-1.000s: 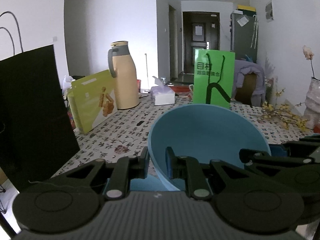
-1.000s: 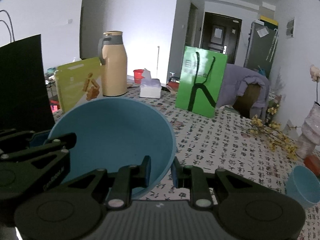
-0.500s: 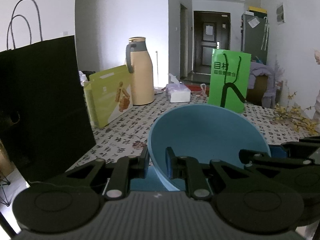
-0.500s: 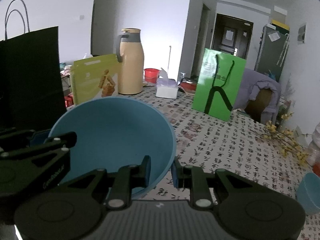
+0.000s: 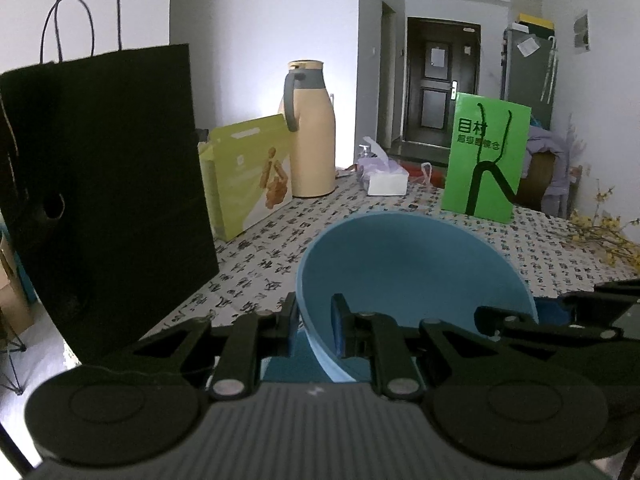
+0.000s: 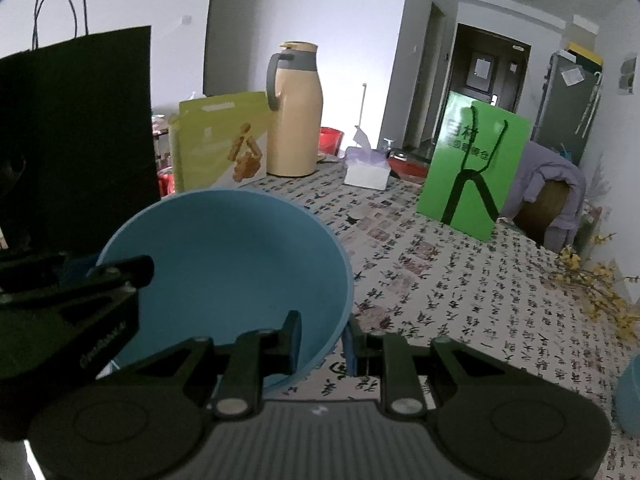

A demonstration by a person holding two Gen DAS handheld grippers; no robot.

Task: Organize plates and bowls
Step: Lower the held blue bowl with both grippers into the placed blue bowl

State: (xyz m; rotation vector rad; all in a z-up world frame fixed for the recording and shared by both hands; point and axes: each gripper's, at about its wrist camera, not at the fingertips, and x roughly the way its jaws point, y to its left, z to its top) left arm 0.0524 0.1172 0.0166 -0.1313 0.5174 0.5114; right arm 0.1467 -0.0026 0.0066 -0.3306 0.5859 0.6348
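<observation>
A big blue bowl (image 5: 412, 268) is held off the table by both grippers. My left gripper (image 5: 316, 320) is shut on the bowl's left rim, one pad inside and one outside. My right gripper (image 6: 324, 340) is shut on the right rim of the same blue bowl (image 6: 224, 264). The other gripper shows in each view: the right gripper (image 5: 560, 312) at the bowl's right side, the left gripper (image 6: 80, 284) at its left. A second blue bowl (image 6: 630, 396) peeks in at the right edge of the right wrist view.
On the patterned tablecloth (image 5: 280, 240) stand a tall black paper bag (image 5: 104, 184) close on the left, a yellow-green bag (image 5: 248, 176), a tan thermos jug (image 5: 308, 132), a tissue box (image 5: 386, 182) and a green bag (image 5: 486, 156). Yellow flower twigs (image 6: 596, 284) lie at the right.
Both grippers, carrying the bowl, have moved left along the table. The black bag has come much closer and the jug and green bag have slid to the right in both views.
</observation>
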